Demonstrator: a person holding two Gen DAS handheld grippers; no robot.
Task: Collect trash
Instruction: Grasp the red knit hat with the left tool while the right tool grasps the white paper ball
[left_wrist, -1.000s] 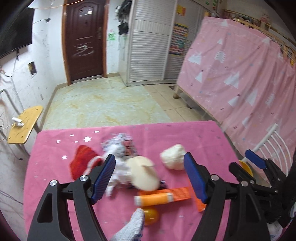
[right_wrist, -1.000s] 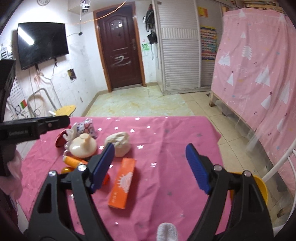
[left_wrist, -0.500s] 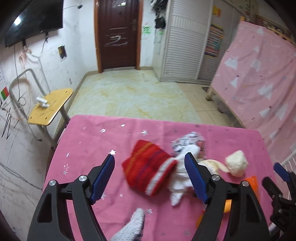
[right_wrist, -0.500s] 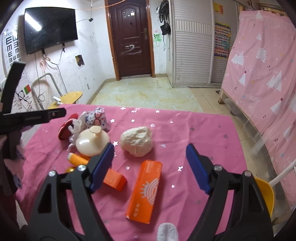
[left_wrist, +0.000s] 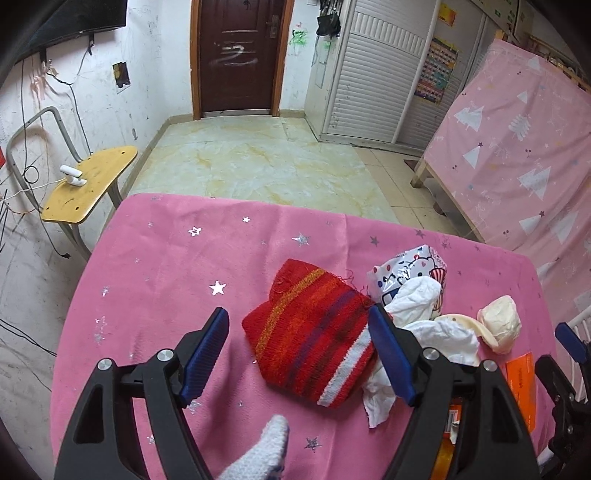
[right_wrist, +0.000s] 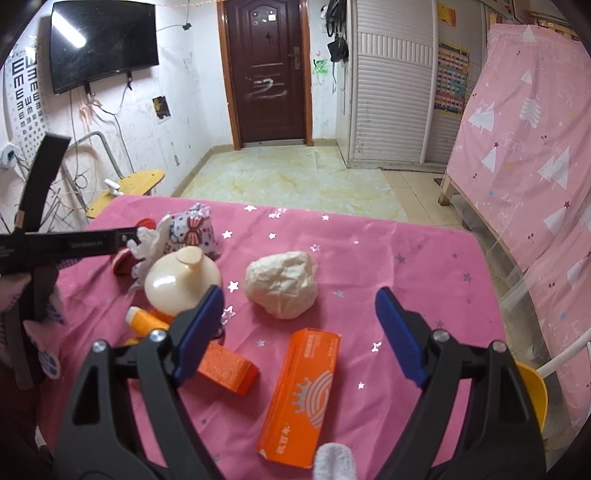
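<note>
Left claw (left_wrist: 297, 354) agape over knit pouch (left_wrist: 310, 332)

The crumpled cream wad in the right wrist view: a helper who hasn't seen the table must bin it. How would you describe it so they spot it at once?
Start at the pink star-print tablecloth. Near its middle, beyond the long orange box, sits the crumpled cream wad. The cream jar to its left is smooth and glossy; the wad is matte, wrinkled and lumpy.

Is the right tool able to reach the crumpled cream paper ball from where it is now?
Probably yes: the right tool is open, and the crumpled cream paper ball lies just ahead with nothing between them.
</note>
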